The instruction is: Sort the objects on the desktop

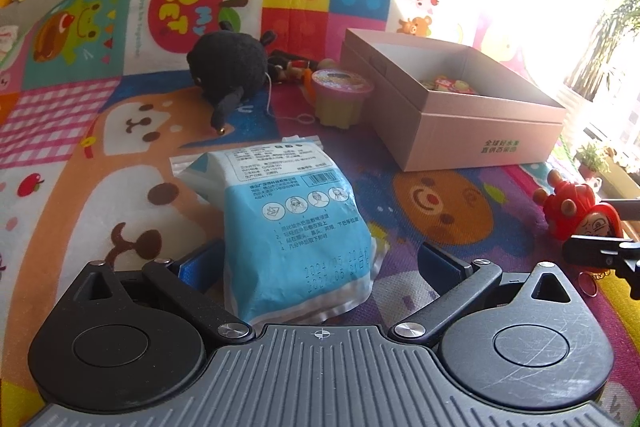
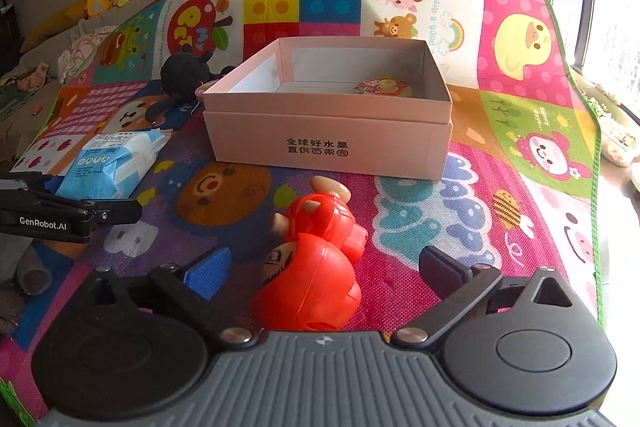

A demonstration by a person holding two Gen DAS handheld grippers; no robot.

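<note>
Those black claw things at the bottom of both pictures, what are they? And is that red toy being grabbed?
Each is a hand-held gripper that a person carries, with a camera looking out along its two fingers. One picture comes from the left hand-held gripper, open around a blue packet. The other comes from the right hand-held gripper; its fingers stand wide apart beside the red toy, not squeezing it. Everything lies on a colourful play mat. There is also a pink box and a black plush toy.
</note>
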